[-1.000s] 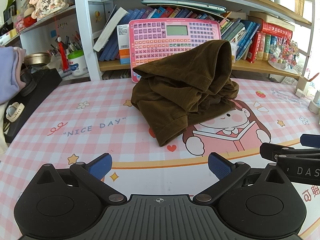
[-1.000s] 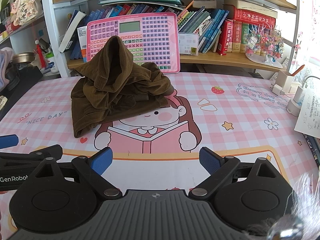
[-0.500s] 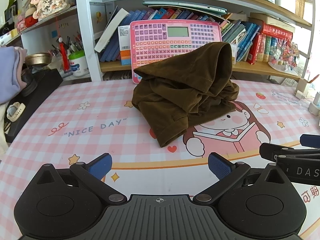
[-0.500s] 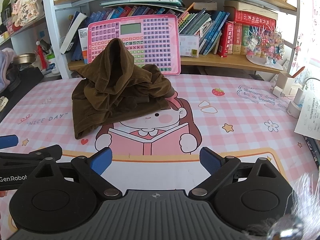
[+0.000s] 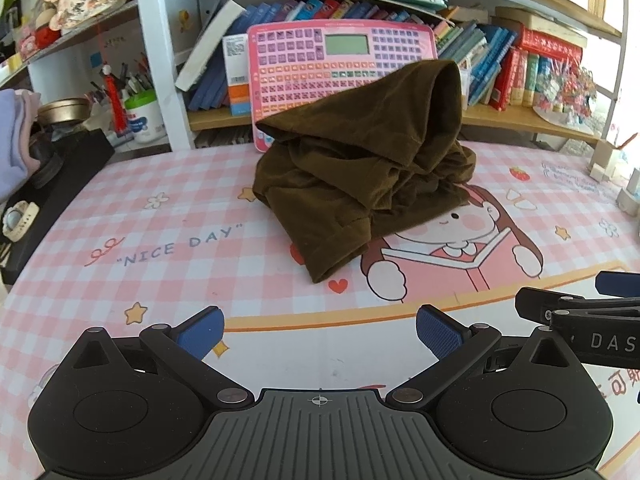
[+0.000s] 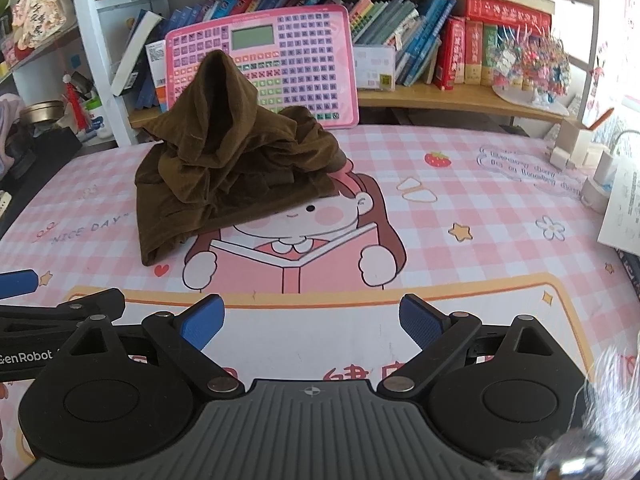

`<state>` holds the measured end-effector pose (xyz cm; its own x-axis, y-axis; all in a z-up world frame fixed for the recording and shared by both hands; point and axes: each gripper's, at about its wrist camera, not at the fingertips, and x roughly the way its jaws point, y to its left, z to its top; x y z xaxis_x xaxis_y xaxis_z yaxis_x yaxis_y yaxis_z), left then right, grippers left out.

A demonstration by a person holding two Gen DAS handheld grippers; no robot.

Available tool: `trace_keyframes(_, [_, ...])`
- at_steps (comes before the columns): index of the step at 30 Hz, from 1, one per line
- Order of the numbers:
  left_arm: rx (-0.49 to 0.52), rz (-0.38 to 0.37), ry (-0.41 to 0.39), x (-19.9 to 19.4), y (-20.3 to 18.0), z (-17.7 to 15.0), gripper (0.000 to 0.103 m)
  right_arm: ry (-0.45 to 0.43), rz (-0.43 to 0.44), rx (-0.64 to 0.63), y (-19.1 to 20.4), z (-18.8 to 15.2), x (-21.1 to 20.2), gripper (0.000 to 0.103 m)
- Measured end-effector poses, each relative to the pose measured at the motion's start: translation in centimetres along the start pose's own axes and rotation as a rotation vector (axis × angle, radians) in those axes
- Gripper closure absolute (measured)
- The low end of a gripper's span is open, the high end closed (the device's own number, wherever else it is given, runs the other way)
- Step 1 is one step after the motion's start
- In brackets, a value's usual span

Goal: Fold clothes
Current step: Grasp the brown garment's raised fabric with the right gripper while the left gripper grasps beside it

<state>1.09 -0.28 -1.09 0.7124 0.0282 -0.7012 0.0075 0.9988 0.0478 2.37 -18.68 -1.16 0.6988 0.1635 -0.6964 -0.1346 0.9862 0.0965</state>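
Garment [image 5: 360, 184], brown, heaped at far middle of pink mat [image 5: 160, 240], one fold peaked. Left gripper [image 5: 320, 330] and right gripper [image 6: 311, 320] released, empty, near edge.

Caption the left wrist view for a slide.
Open left hand-held gripper faces a crumpled brown garment heaped on the pink checked mat.

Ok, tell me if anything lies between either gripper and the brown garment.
Nothing visible does. Only bare patterned mat lies between the open left gripper and the crumpled brown garment, and likewise ahead of the open right gripper.
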Motion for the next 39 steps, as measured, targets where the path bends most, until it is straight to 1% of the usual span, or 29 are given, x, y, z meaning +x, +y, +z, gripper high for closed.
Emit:
trace_keyframes(4, [0.026,-0.005,0.043,1.1,-0.4,0.3,0.000,0.025,-0.008,0.039,-0.8,-0.3,0.9,0.008])
trace_keyframes(8, [0.032,-0.014,0.059,1.9,-0.4,1.1,0.000,0.034,-0.010,0.090,-1.6,-0.3,1.7,0.008])
trace_keyframes(12, [0.052,-0.028,0.017,2.6,-0.7,2.7,0.000,0.034,0.003,0.160,-2.8,0.1,2.4,0.008])
trace_keyframes(16, [0.112,-0.051,-0.054,3.7,-2.1,5.3,0.000,0.034,0.016,0.229,-4.1,0.7,2.8,0.008])
trace_keyframes(20, [0.206,-0.043,-0.134,5.4,-4.3,8.1,0.000,0.037,0.068,0.399,-6.5,1.3,3.0,0.008])
trace_keyframes(23, [0.239,-0.023,-0.162,6.7,-5.6,9.8,0.000,0.037,0.123,0.532,-8.1,1.5,2.9,0.008])
trace_keyframes(25, [0.261,-0.006,-0.156,7.7,-5.8,10.3,0.000,0.039,0.166,0.606,-8.7,1.7,2.9,0.008])
trace_keyframes(27, [0.283,0.011,-0.145,8.8,-5.9,10.7,0.007,0.045,0.215,0.681,-9.3,1.7,2.9,0.008])
trace_keyframes(28, [0.294,0.020,-0.139,9.3,-5.9,10.8,0.019,0.051,0.240,0.714,-9.4,1.7,3.0,0.008])
trace_keyframes(29, [0.281,0.016,-0.126,9.6,-5.5,11.0,0.043,0.057,0.266,0.746,-9.5,1.7,3.1,0.008])
trace_keyframes(30, [0.247,-0.002,-0.116,9.5,-4.7,11.1,0.057,0.063,0.293,0.773,-9.5,1.6,3.3,0.008])
trace_keyframes(31, [0.210,-0.016,-0.115,9.0,-3.9,11.1,0.076,0.069,0.321,0.801,-9.5,1.5,3.5,0.008])
trace_keyframes(32, [0.175,-0.026,-0.117,8.4,-3.1,11.2,0.082,0.075,0.348,0.829,-9.5,1.5,3.7,0.008])
trace_keyframes(34, [0.113,-0.055,-0.119,7.0,-1.6,11.1,0.086,0.087,0.403,0.883,-9.5,1.4,4.1,0.008])
trace_keyframes(36, [0.076,-0.097,-0.118,5.3,-0.4,10.7,0.087,0.100,0.464,0.947,-9.5,1.1,4.6,0.008])
trace_keyframes(39, [0.044,-0.145,-0.112,2.7,0.7,9.2,0.088,0.123,0.605,1.119,-9.3,0.2,6.1,0.008])
